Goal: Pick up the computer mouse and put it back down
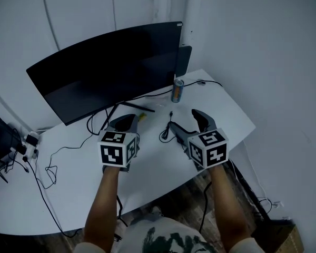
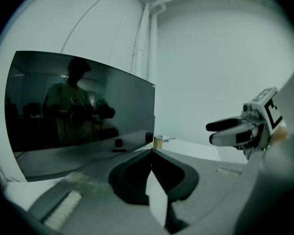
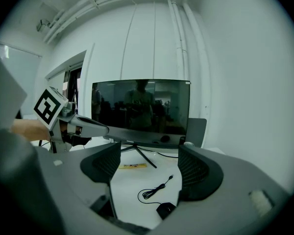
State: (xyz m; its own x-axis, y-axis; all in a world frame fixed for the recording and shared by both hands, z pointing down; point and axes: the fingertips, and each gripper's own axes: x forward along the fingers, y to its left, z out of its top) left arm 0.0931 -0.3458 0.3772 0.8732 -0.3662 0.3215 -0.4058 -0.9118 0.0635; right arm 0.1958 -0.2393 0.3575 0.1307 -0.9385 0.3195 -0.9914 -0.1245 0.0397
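Note:
The black computer mouse (image 3: 165, 209) lies on the white desk (image 3: 132, 185), just below and in front of my right gripper (image 3: 149, 163). Its thin black cable (image 3: 156, 189) is coiled beside it. The right gripper is open with nothing between its fingers, and it hovers over the mouse. In the head view the right gripper (image 1: 184, 119) covers the mouse; only the cable coil (image 1: 165, 133) shows. My left gripper (image 1: 124, 122) is held to the left, apart from the mouse. In its own view the left gripper (image 2: 152, 153) is shut and empty.
A wide dark monitor (image 1: 110, 67) on a thin stand fills the back of the desk (image 1: 158, 167). A drink can (image 1: 177, 90) stands at its right end. A small yellow strip (image 1: 141, 116) lies by the stand. Cables and a power strip (image 1: 29, 140) trail at the left.

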